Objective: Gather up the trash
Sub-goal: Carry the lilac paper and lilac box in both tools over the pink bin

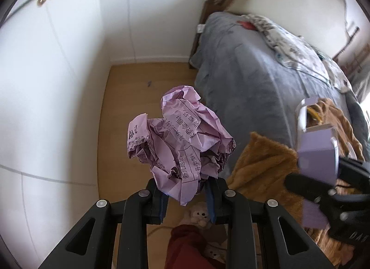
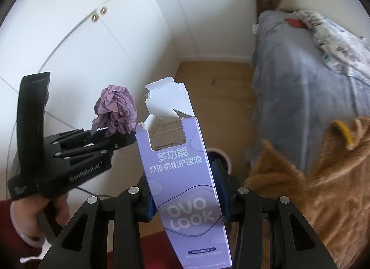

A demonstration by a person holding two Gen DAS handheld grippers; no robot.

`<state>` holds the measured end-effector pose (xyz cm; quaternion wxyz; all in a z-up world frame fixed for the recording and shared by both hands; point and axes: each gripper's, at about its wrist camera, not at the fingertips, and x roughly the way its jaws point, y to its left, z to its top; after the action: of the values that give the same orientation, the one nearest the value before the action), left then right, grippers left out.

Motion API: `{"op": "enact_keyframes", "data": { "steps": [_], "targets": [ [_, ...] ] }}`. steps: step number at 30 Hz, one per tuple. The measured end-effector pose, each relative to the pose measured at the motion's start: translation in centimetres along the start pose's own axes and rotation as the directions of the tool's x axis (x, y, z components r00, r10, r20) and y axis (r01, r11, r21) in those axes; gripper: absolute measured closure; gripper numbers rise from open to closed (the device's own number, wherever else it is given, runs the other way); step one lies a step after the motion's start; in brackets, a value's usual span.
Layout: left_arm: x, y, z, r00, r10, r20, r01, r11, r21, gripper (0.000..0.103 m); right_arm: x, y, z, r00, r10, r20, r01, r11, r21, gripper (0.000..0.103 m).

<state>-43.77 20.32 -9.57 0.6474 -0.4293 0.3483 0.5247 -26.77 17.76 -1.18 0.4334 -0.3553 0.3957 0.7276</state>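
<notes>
A crumpled ball of purple printed paper [image 1: 178, 139] is pinched between the blue pads of my left gripper [image 1: 185, 190], which is shut on its lower end. The same paper ball [image 2: 115, 112] shows at the left gripper's tip [image 2: 120, 134] in the right wrist view. My right gripper [image 2: 185, 190] is shut on a torn-open lilac carton [image 2: 182, 176] printed "OVO LOOK", and its blue pads press both sides. Seen from the left wrist, that carton [image 1: 316, 153] is at the right, in the right gripper [image 1: 330, 174]. Both items hang in the air above the floor.
A bed with a grey blanket [image 1: 254, 72] fills the right, with a brown fleece garment [image 1: 266, 165] draped over its near edge. White wardrobe doors [image 1: 46, 60] line the left. Between them runs a strip of wooden floor [image 1: 138, 88]. A round bin rim [image 2: 223, 155] peeks from behind the carton.
</notes>
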Motion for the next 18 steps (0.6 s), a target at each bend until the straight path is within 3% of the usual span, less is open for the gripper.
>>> {"op": "enact_keyframes", "data": {
  "steps": [7,18],
  "targets": [
    [4.9,2.3,-1.3,0.999,0.035,-0.021,-0.036,0.997,-0.068,0.075,6.4,0.5,-0.2,0.996,0.034,-0.077,-0.036,0.999,-0.019,0.062],
    [12.6,3.7,-3.1,0.996,0.039,-0.08,-0.049,0.99,-0.135,0.075,14.8,-2.4,-1.4,0.985,0.058,-0.162,-0.064,0.997,-0.036,0.062]
  ]
}}
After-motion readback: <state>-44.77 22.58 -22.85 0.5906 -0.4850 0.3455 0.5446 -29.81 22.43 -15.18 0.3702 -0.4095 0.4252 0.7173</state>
